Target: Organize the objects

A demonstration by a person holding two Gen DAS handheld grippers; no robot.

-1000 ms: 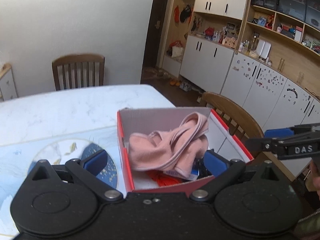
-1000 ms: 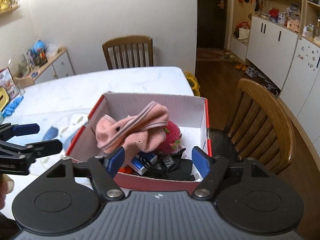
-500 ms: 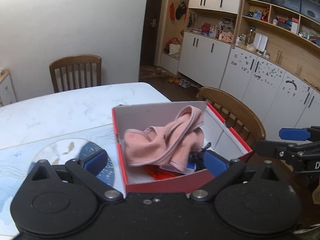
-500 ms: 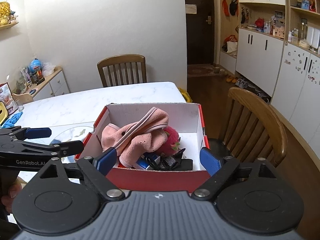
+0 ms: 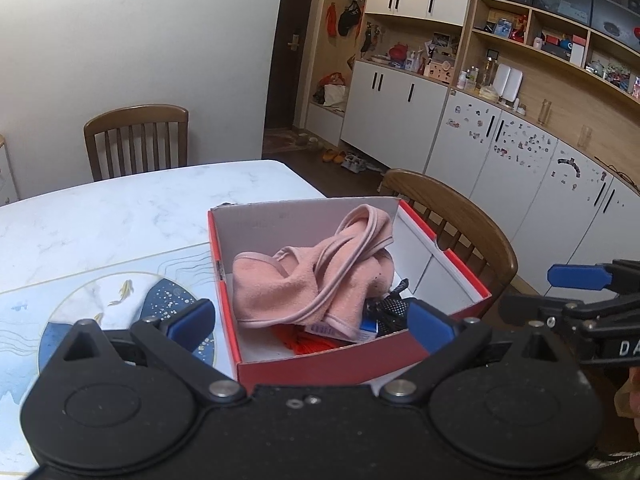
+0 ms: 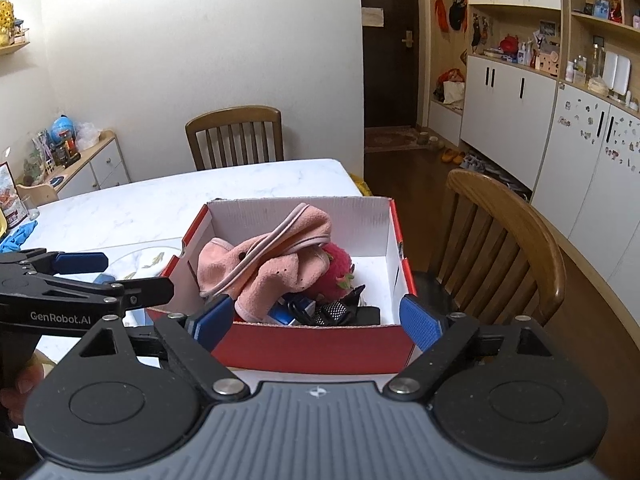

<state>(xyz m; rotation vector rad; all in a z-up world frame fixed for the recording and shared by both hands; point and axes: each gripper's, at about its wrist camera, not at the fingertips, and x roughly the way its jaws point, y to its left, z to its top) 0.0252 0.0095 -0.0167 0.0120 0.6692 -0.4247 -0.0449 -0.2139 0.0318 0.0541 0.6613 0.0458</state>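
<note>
A red shoebox (image 5: 320, 364) (image 6: 320, 346) with white inner walls sits at the table's near right corner. A crumpled pink cloth (image 5: 308, 280) (image 6: 272, 264) lies on top of its contents: a red strawberry plush (image 6: 336, 268), black mesh and strap items (image 6: 340, 312) and a blue-and-white packet (image 5: 366, 326). My left gripper (image 5: 310, 320) stands open in front of the box, nothing between its blue pads. My right gripper (image 6: 316, 318) is open wide before the box's near wall, empty. Each gripper appears from the side in the other's view (image 5: 580, 280) (image 6: 80, 272).
The white marble table (image 5: 120, 216) carries a round blue-and-white fish mat (image 5: 120, 304) left of the box. Wooden chairs stand at the far side (image 6: 236, 136) and right of the box (image 6: 504, 236). Blue gloves (image 6: 16, 236) lie at the left edge. Cabinets (image 5: 520, 152) line the right wall.
Both grippers have drawn back from the box, so it looks smaller and farther. The right gripper's jaws have spread wider. The pink cloth stays in the box.
</note>
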